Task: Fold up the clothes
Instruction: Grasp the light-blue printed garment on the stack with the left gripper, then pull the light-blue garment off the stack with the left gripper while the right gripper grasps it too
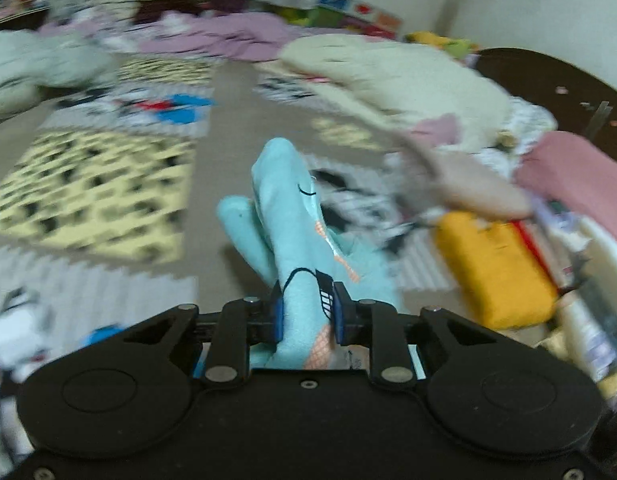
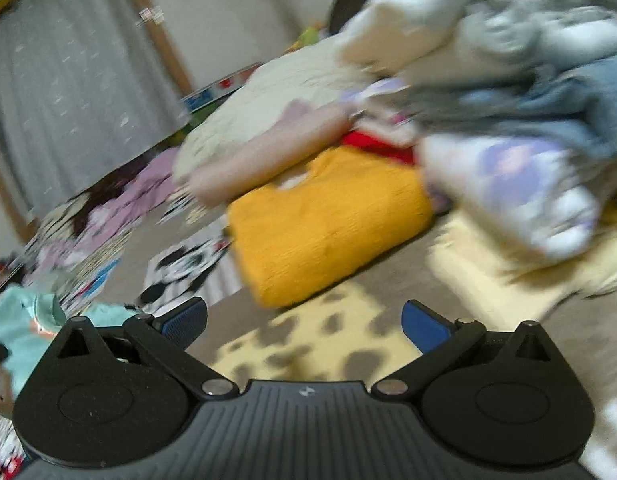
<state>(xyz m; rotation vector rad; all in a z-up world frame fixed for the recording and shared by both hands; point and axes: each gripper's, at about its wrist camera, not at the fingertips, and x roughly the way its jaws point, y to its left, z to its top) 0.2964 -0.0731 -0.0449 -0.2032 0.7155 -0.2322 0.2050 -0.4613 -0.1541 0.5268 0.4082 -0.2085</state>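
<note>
Left gripper clamps a bunched light-blue garment; right gripper gapes empty near a folded yellow sweater.

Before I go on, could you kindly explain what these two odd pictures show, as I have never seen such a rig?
Each picture comes from a fisheye camera on a tool that a person carries, one per hand, looking out along its two fingers. In the left view, the left hand-held gripper is shut on a light blue garment. In the right view, the right hand-held gripper is open and holds nothing. Ahead of it, a folded yellow garment lies on a patterned mat, beside a blurred pile of clothes.
</note>
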